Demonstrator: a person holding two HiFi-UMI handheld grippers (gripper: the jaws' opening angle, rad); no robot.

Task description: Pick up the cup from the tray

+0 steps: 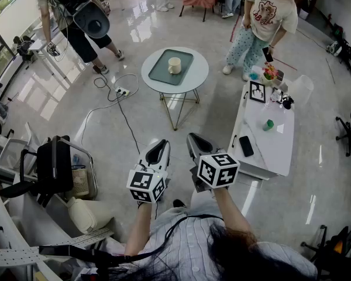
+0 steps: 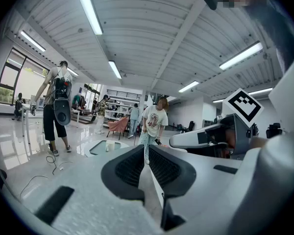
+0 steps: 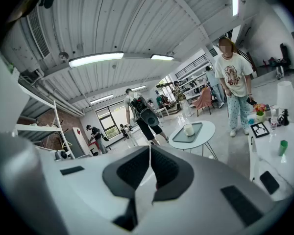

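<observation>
Cup (image 1: 174, 65) upright on tray (image 1: 161, 73), well ahead of both empty grippers.
Left gripper (image 1: 159, 146) and right gripper (image 1: 193, 139): jaws pressed together, nothing between them, side by side, aimed slightly down toward the round desk (image 1: 197, 75). Cup well apart from them, long axis vertical, mouth up, near the tray's middle. Bystander's (image 1: 268, 17) shirt print too small to read.

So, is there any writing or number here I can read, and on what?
No text reads clearly.
T-shirt: letters above a cartoon, too small to read.
Cubes: black-and-white squares, no words.
Framed picture: black pattern, no words.
</observation>
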